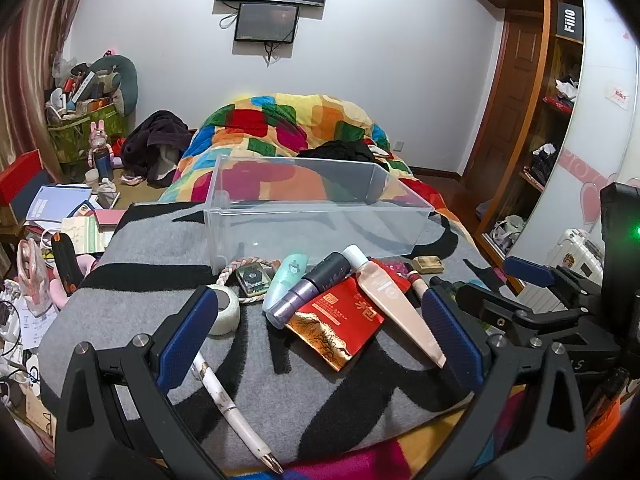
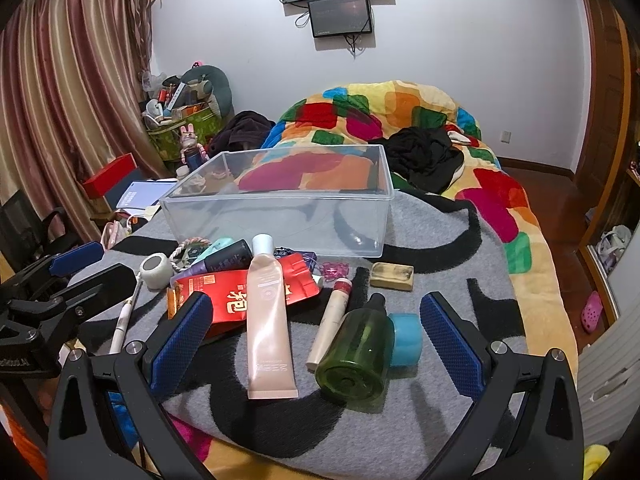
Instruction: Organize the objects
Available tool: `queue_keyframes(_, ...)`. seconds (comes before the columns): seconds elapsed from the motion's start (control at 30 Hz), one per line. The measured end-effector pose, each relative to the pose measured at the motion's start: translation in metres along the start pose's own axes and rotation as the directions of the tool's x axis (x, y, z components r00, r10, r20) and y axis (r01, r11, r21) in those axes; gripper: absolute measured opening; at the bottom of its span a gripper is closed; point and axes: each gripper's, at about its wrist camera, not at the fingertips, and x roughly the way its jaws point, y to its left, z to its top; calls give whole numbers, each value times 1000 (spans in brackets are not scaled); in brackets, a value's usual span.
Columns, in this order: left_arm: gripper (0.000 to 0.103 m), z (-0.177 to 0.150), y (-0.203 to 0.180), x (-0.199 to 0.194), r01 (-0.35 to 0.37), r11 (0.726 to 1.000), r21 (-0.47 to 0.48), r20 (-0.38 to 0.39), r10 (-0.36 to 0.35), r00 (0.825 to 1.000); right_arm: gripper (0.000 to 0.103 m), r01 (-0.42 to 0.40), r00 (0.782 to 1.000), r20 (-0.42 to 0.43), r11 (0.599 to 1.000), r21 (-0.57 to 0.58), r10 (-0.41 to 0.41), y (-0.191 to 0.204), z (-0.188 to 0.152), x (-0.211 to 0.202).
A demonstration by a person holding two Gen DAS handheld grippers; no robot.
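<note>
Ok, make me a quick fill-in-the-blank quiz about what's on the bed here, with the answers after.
1. The clear plastic bin behind the pile holds ____.
2. The beige tube lies partly on top of the ____ packet.
3. The green bottle lies on its ____, touching the blue cap.
4. Both the left tongs and the right tongs are ____.

Missing words: nothing; red; side; open
</note>
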Motion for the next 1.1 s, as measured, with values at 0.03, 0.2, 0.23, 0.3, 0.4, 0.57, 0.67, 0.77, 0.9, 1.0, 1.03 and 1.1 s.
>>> queue_keyframes(0.03, 103, 0, 0, -1, 0, 1000, 0, 1, 0, 1000, 103, 0, 1000, -1, 1000, 0, 0, 0, 0, 0)
queue_keyframes(0.2, 103, 0, 0, -1, 0, 1000, 2, 2, 0, 1000, 103, 1, 1000, 0, 1000, 0, -1, 0, 0, 0)
queue_keyframes(0.23, 103, 0, 0, -1, 1, 1000, 2, 2, -1, 1000, 103, 1, 1000, -1, 1000, 0, -1, 0, 0, 0)
queue_keyframes(0.3, 103, 0, 0, -1, 2, 1000, 2, 2, -2, 1000, 103, 0, 1000, 0, 1000, 0, 0, 1, 0, 0)
queue_keyframes(0.4, 103, 0, -1, -1, 0, 1000, 2, 2, 0, 1000, 103, 0, 1000, -1, 1000, -1, 0, 1, 0, 0)
queue_keyframes(0.57, 103, 0, -2, -2, 1, 1000, 2, 3, -1, 1000, 103, -3, 1000, -3, 1000, 1, 3, 2, 0, 0)
queue_keyframes(0.67, 103, 0, -2, -2, -1, 1000, 3, 2, 1, 1000, 103, -5, 1000, -4, 1000, 1, 5, 1, 0, 0)
queue_keyframes(0.77, 103, 0, -2, -2, 1, 1000, 2, 2, -1, 1000, 103, -6, 1000, -4, 1000, 2, 6, 2, 0, 0)
queue_keyframes(0.9, 103, -1, -2, -2, 1, 1000, 3, 0, -1, 1000, 103, -6, 1000, -4, 1000, 2, 6, 2, 0, 0)
queue_keyframes(1.0, 103, -1, -2, -2, 0, 1000, 2, 0, 0, 1000, 103, -6, 1000, -4, 1000, 2, 6, 2, 0, 0)
queue_keyframes(1.03, 103, -1, -2, -2, 1, 1000, 2, 0, -1, 1000, 103, -7, 1000, -5, 1000, 3, 7, 2, 0, 0)
queue_keyframes(1.1, 103, -1, -2, -2, 2, 1000, 2, -1, -2, 1000, 103, -7, 1000, -4, 1000, 3, 7, 2, 0, 0)
